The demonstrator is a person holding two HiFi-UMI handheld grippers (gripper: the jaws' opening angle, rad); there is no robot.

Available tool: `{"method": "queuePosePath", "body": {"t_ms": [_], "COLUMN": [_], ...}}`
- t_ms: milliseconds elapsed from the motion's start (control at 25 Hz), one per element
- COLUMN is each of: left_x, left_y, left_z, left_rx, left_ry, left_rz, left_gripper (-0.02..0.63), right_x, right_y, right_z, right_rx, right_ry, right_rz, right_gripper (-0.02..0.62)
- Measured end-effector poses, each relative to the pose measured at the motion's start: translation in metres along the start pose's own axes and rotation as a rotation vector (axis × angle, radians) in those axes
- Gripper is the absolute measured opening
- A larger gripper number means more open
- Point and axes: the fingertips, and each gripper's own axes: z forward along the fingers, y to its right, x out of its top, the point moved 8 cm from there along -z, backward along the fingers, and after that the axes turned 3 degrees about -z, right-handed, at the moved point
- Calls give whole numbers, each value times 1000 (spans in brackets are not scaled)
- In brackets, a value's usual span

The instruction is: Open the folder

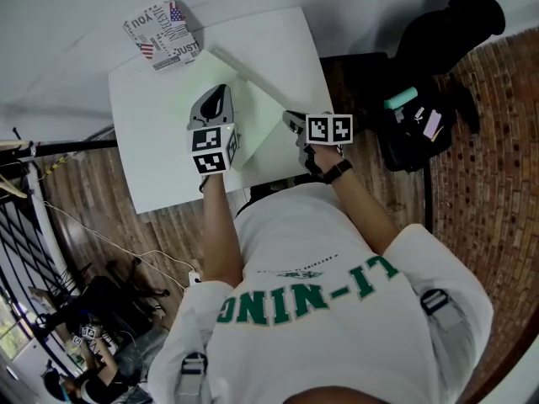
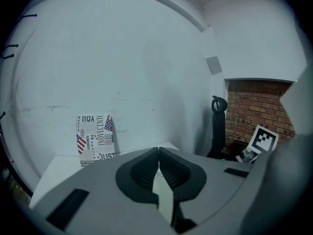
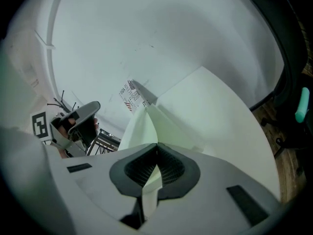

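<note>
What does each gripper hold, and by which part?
The right gripper pinches the folder by the near edge of its cover, which is raised off the table. The left gripper is shut on nothing.

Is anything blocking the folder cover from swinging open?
Nothing lies on it. The right tool is shut on the raised folder cover. The left tool hovers close beside it, possibly in its path; the printed box stands well apart.

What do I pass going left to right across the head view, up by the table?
Printed box → left tongs → right tongs, pinching the folder → black stuff with a teal bit.
</note>
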Motion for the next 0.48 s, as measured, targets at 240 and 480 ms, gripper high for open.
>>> {"method": "queuePosePath", "body": {"t_ms": [240,480], "left_x": [6,10], "left_y": [-19,-43], "left_z": [-27,-74], "left_rx": [94,235], "left_ry": [50,108], "left_rz": [-39,-75], "left_gripper": [15,15], "right_x": [5,7], "right_y": [-39,-74], "right_z": [-13,-22], "right_rx": [163,255], "right_ry": [-42,-102], "right_rz": [-111,-247], "right_gripper": [17,17]}}
